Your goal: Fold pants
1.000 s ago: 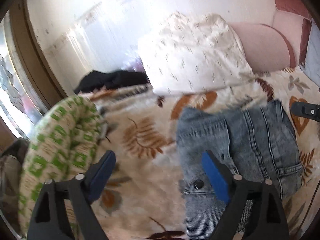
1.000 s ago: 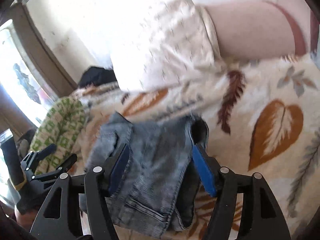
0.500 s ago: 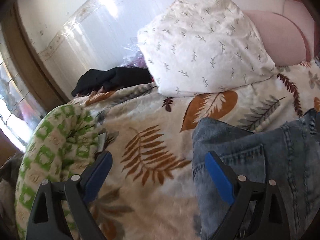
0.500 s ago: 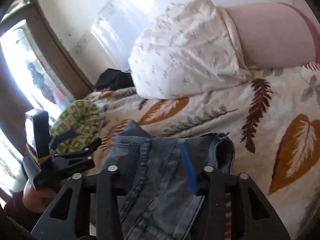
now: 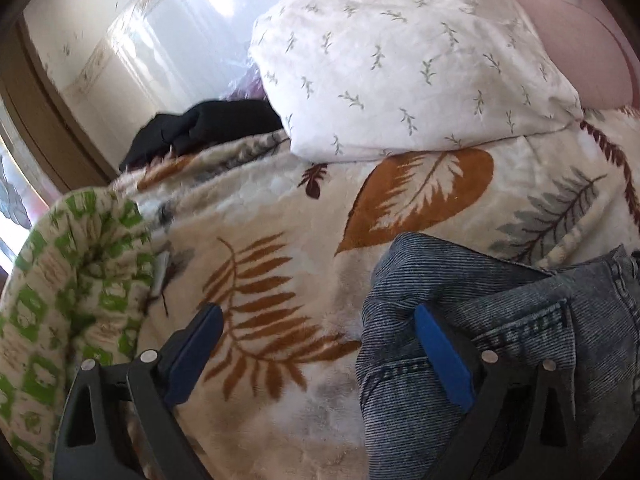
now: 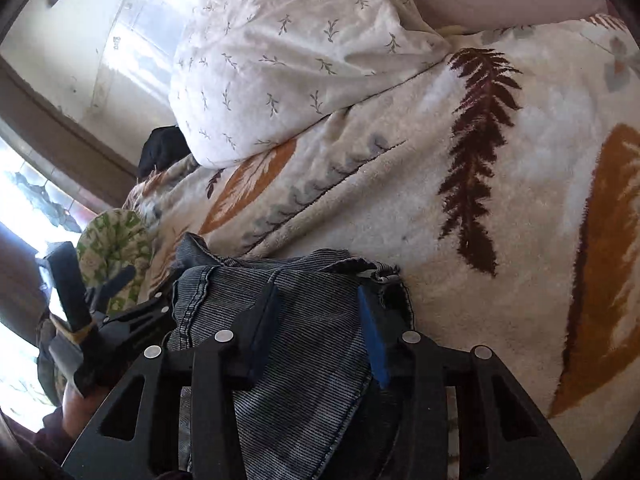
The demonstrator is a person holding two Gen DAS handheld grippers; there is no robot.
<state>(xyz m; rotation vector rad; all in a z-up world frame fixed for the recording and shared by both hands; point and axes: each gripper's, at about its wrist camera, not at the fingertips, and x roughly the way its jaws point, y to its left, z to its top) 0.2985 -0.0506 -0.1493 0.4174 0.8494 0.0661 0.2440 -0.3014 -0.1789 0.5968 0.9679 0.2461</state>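
Leaf-print blanket (image 5: 280,216) bare past jeans (image 5: 500,320) edge; left tool (image 5: 316,344) apart, right tool (image 6: 320,320) part-closed over denim.

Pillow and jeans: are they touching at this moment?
Apart. The left wrist view shows a wide stretch of leaf-print blanket between the white pillow and the jeans; the right wrist view shows the same gap.
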